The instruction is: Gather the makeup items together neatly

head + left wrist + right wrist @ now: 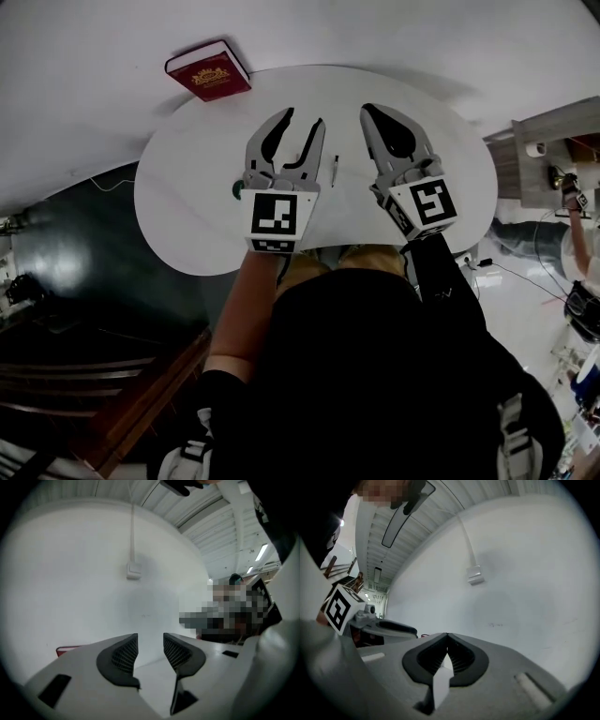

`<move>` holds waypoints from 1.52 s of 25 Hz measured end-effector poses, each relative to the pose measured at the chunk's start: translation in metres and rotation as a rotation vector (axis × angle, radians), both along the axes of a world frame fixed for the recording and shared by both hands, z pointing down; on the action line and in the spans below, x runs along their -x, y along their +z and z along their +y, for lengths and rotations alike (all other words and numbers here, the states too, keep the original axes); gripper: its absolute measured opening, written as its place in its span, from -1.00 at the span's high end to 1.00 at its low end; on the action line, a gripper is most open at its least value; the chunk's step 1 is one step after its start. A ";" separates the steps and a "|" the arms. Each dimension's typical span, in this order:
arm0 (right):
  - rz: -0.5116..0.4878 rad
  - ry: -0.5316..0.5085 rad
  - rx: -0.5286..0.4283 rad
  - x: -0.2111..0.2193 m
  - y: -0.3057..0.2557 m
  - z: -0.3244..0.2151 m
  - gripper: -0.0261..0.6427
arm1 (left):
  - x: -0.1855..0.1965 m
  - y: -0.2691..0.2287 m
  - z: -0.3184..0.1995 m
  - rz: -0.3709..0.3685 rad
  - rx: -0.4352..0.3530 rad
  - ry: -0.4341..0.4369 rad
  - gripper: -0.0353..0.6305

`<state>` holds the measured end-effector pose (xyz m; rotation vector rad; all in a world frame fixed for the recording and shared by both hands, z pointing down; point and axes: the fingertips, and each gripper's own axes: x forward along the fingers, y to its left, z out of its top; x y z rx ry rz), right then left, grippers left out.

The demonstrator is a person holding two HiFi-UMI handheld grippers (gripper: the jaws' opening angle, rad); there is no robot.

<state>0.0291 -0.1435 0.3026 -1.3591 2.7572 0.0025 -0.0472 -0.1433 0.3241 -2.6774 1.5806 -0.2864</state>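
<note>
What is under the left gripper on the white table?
Only a small green object peeks out beside the left gripper; the gripper's body covers the rest, so what it is cannot be told. Bare table shows between its open fingers.

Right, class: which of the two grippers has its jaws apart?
The left gripper: its jaws stand apart with nothing between them, while the right gripper has its jaws closed together, tips touching.

green item point(237, 190) mostly hidden behind left claw point(302, 120).
</note>
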 end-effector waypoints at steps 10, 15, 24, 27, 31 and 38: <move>0.015 0.029 -0.013 0.001 -0.005 -0.005 0.91 | 0.013 -0.033 -0.002 0.058 -0.046 0.023 0.38; 0.010 -0.002 -0.015 0.018 -0.004 -0.005 0.91 | 0.023 -0.032 -0.002 0.057 -0.037 0.010 0.39; 0.021 -0.105 -0.015 0.075 -0.001 -0.003 0.91 | 0.092 -0.022 0.007 0.051 -0.025 -0.143 0.82; 0.026 -0.125 -0.021 0.089 -0.003 -0.002 0.91 | 0.111 -0.019 0.008 0.051 -0.023 -0.177 0.87; 0.092 -0.098 -0.013 0.093 0.005 -0.002 0.91 | 0.125 -0.018 0.005 0.054 -0.024 -0.206 0.86; 0.153 -0.051 -0.010 0.095 0.008 -0.001 0.91 | 0.132 -0.022 0.002 0.056 -0.042 -0.206 0.87</move>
